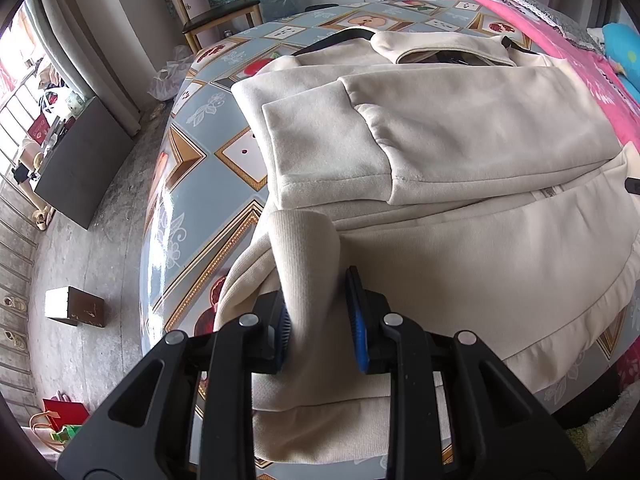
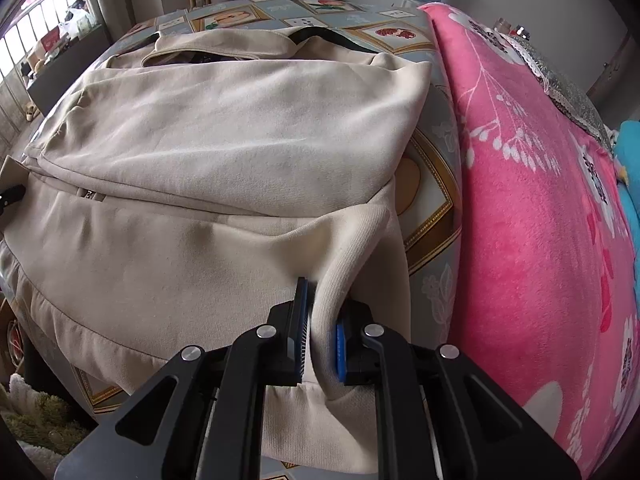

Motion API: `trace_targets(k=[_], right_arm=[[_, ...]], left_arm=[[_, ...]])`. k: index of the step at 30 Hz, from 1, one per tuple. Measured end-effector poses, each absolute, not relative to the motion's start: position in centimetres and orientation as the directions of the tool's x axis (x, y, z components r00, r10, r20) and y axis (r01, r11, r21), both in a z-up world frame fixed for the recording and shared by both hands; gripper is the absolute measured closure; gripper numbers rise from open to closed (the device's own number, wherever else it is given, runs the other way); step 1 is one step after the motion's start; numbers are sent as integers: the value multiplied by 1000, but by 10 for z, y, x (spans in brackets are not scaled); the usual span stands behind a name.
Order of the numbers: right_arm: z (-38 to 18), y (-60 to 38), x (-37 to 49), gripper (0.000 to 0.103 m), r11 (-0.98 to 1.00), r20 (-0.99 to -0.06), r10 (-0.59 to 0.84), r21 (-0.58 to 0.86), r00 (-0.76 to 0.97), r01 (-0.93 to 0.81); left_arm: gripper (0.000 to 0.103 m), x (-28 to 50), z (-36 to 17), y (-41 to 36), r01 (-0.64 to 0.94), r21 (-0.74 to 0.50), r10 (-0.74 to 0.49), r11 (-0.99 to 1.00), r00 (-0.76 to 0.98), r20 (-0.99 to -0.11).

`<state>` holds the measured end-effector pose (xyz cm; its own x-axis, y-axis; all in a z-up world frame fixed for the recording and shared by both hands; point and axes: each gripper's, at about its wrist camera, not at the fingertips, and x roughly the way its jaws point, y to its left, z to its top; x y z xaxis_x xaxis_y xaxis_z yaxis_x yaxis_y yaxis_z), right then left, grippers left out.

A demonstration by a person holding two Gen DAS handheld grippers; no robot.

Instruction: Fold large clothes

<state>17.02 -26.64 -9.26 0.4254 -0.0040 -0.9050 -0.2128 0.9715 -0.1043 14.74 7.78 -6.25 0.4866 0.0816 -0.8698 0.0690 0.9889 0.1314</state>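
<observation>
Where cream jacket [image 1: 460, 132] lies, patterned tablecloth [image 1: 200, 168], pink blanket [image 2: 540, 200], concrete floor [image 1: 92, 240]

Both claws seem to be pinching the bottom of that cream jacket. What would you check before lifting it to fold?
1. Left claw has a bunch of the jacket hem between its pads: ok.
2. Right claw pinches the hem fold: ok.
3. Sleeves folded across the body: ok.
4. Collar end lying flat on the table: ok.
5. Pink blanket apart from the jacket: ok.
6. Grip firm enough to hold: cannot tell.
</observation>
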Motion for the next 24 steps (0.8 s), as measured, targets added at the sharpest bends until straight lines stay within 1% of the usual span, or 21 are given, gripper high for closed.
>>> trace_targets(k=[24], right_arm=[[-93, -266, 171, 91, 971, -906, -10, -110, 424, -210]], left_arm=[[79, 147, -62, 76, 69, 136, 85, 988, 487, -869]])
